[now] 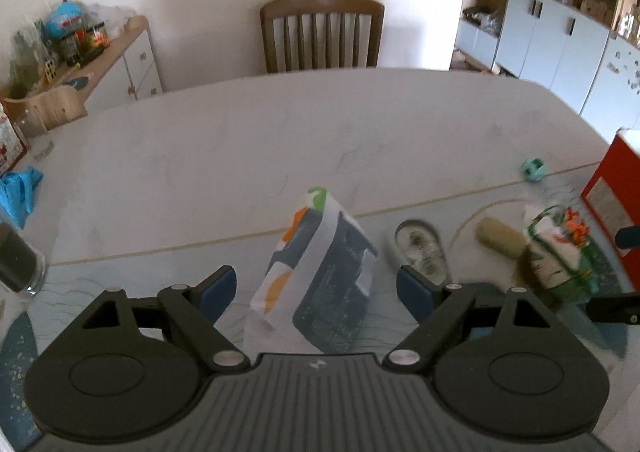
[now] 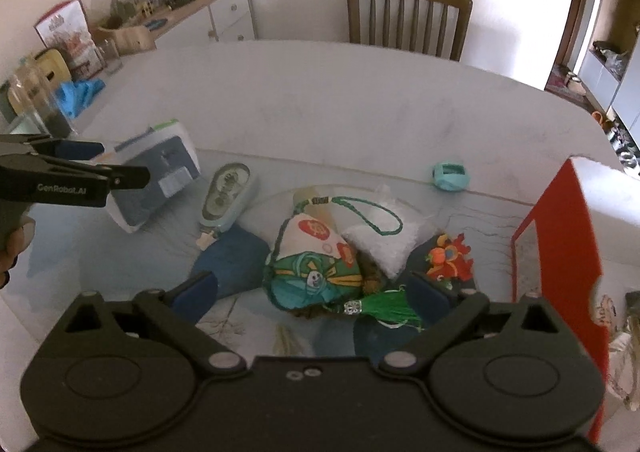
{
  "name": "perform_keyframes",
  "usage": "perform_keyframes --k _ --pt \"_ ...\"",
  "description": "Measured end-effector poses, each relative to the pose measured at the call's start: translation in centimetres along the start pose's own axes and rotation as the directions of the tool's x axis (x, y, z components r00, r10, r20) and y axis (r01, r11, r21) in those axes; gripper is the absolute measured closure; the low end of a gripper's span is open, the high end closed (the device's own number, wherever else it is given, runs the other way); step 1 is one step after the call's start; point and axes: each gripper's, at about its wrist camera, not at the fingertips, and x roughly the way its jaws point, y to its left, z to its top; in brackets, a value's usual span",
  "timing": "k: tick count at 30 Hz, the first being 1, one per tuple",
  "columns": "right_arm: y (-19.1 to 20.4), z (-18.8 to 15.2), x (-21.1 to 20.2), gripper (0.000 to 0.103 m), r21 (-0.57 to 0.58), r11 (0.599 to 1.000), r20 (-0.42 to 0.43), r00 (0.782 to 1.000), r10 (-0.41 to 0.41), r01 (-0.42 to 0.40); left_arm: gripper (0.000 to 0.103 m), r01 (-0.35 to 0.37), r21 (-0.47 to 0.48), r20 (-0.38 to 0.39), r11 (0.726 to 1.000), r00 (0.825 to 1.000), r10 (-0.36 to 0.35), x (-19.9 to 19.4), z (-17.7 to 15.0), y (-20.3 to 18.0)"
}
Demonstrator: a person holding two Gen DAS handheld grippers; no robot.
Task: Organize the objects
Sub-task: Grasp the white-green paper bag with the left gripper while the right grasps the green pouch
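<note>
My left gripper [image 1: 316,288] is open, its jaws on either side of a white and dark blue packet [image 1: 320,284] that lies on the table mat; the packet also shows in the right wrist view [image 2: 160,175]. My right gripper [image 2: 316,294] is open over a colourful sachet with a green tassel [image 2: 316,272]. The left gripper appears from the side in the right wrist view [image 2: 80,171]. A correction tape dispenser [image 2: 226,195] lies between packet and sachet. A white pouch [image 2: 384,244], a red-orange ornament [image 2: 450,256] and a teal small object [image 2: 450,175] lie nearby.
A red box [image 2: 560,236] stands open at the right. A wooden chair [image 2: 408,15] is behind the white table [image 2: 320,91]. A blue cloth [image 2: 78,91], a glass jar [image 2: 36,99] and a boxed item [image 2: 68,35] sit at the left. A cluttered sideboard [image 2: 192,7] stands behind.
</note>
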Motion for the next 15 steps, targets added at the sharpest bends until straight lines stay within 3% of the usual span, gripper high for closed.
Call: perform_keyframes --k 7,15 --pt "0.1 0.5 2.5 0.013 -0.013 1.000 -0.047 0.999 -0.007 0.007 0.016 0.003 0.004 -0.041 1.000 0.999 -0.003 2.7 -0.6 0.2" --pt "0.2 1.2 4.1 0.026 -0.019 1.000 -0.062 0.998 -0.024 0.023 0.016 0.002 0.000 -0.035 1.000 0.999 -0.002 3.5 -0.9 0.1"
